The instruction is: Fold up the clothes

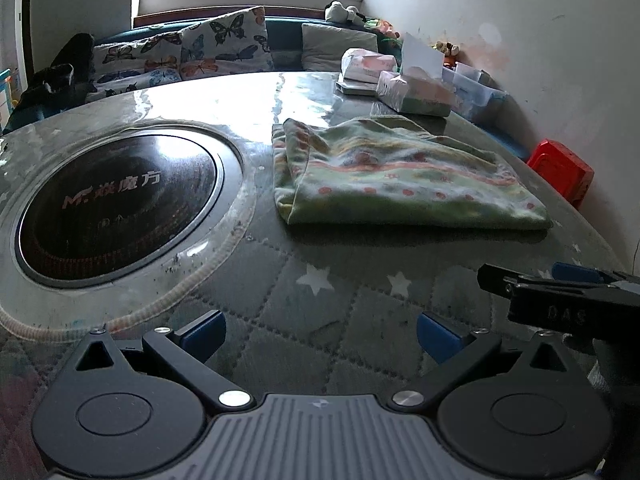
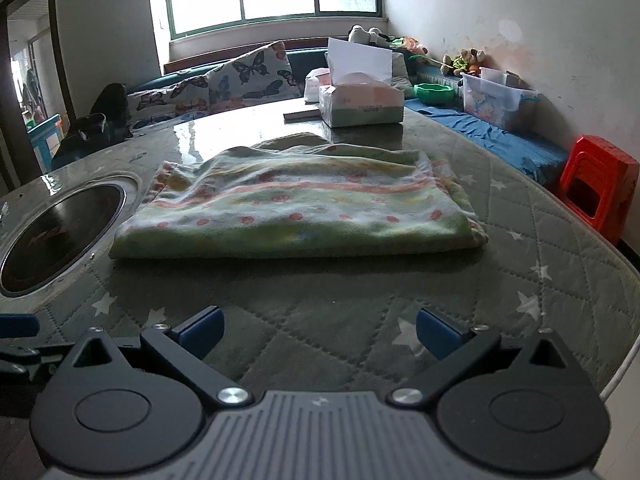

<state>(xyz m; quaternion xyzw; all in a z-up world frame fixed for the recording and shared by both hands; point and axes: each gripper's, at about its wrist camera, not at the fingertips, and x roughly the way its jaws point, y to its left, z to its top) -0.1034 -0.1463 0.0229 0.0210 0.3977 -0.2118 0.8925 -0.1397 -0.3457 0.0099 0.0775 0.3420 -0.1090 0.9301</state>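
Table [image 1: 320,352]: cooktop [image 1: 120,204] marked "M", Chinese characters; folded garment [image 2: 296,212].

The folded fleece garment [image 2: 296,212] is pale green with salmon-pink stripes and orange-red dots. The quilted grey-green table cover [image 2: 360,312] carries white stars and diamond stitching. The round glossy black hob [image 1: 116,208] bears pale lettering. Butterfly-print cushions [image 1: 224,44] — white with blue and orange wings; the plastic stool [image 2: 596,188] is bright red.
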